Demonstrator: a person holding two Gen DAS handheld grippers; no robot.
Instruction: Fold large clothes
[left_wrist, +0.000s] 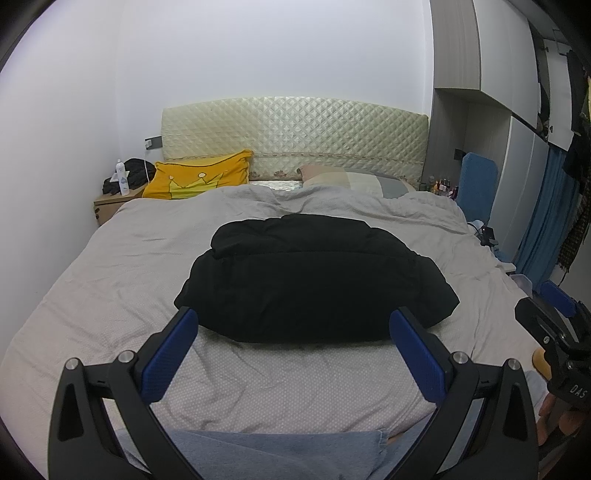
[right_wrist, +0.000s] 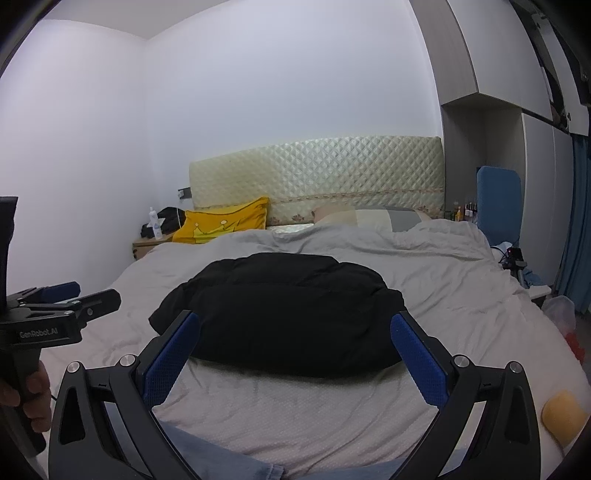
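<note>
A black padded garment (left_wrist: 314, 280) lies folded into a thick bundle in the middle of the bed (left_wrist: 110, 280); it also shows in the right wrist view (right_wrist: 284, 314). My left gripper (left_wrist: 293, 321) is open and empty, held above the bed just short of the bundle's near edge. My right gripper (right_wrist: 295, 325) is open and empty, also just short of the near edge. The left gripper shows at the left of the right wrist view (right_wrist: 59, 299), and the right gripper at the right edge of the left wrist view (left_wrist: 554, 332).
A grey-beige cover spreads over the bed (right_wrist: 461, 295). A yellow pillow (left_wrist: 199, 179) and a patchwork pillow (left_wrist: 354, 177) lie by the quilted headboard (left_wrist: 295, 136). A nightstand (left_wrist: 110, 206) is at the left, a wardrobe (left_wrist: 517, 92) and blue chair (left_wrist: 478, 184) at the right. A yellow sponge (right_wrist: 563, 413) lies near the bed's right edge.
</note>
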